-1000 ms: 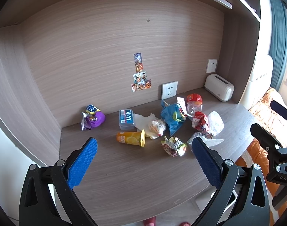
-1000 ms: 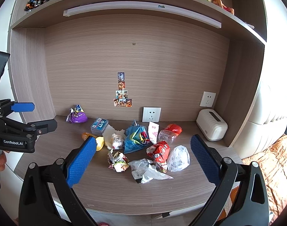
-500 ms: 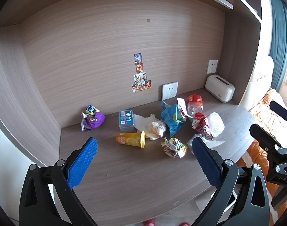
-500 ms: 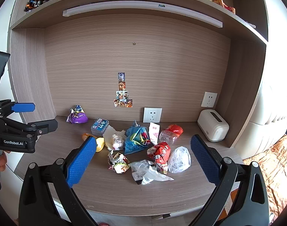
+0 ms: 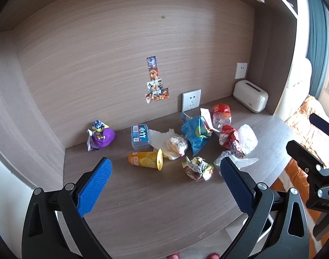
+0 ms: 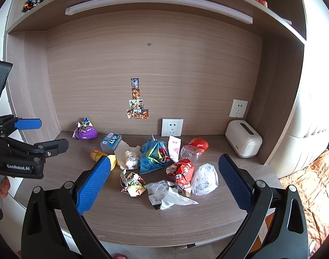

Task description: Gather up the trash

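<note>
Little was moved since before; both grippers, left gripper and right gripper, were held spread and empty, crumpled wrapper lying nearest, just ahead of the right

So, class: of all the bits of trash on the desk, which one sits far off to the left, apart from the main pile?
The purple snack bag by the left wall; every other piece is bunched together near the wall socket.

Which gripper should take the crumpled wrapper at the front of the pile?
Probably right. The right gripper is open with the crumpled wrapper framed between its fingers. The left gripper, also open, sits more toward the orange cup.
</note>
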A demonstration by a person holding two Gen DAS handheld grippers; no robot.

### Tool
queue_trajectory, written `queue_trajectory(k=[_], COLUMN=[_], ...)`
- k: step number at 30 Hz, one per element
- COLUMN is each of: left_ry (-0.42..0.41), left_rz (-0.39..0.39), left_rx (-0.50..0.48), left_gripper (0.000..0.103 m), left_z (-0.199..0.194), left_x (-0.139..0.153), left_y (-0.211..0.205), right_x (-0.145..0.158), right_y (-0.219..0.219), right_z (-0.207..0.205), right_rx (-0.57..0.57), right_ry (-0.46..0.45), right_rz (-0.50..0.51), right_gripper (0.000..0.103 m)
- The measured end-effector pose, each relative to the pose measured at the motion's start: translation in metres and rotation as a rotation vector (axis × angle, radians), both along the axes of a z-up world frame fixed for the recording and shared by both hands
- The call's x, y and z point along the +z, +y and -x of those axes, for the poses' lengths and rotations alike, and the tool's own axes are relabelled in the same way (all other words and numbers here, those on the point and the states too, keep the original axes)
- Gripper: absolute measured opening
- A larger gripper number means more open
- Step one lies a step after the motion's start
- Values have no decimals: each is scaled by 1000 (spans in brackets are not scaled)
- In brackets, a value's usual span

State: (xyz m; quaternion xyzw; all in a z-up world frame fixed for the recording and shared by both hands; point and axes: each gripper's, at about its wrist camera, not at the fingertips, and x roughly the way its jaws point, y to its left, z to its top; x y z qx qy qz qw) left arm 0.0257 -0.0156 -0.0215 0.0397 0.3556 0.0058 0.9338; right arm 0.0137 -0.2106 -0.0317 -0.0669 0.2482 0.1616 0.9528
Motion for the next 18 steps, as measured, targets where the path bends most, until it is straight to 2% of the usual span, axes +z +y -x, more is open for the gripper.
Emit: queue_trajectory(k=[8, 12, 18], left_ry=[-17, -5, 68], left_rz=[-113, -92, -68], left_rx=[-96, -154, -220], left_gripper=[98, 98, 98], left_z=[-15, -29, -59], left_x=[-23, -41, -80], left_y=[-25, -27, -24], right_x=[-25, -42, -81], right_y=[7, 8, 9], right_z=[-15, -26, -49], right_rx=[-32, -54, -85], right_ry=[51, 87, 186], right_rz=[52, 50, 44], right_gripper=[100, 100, 100])
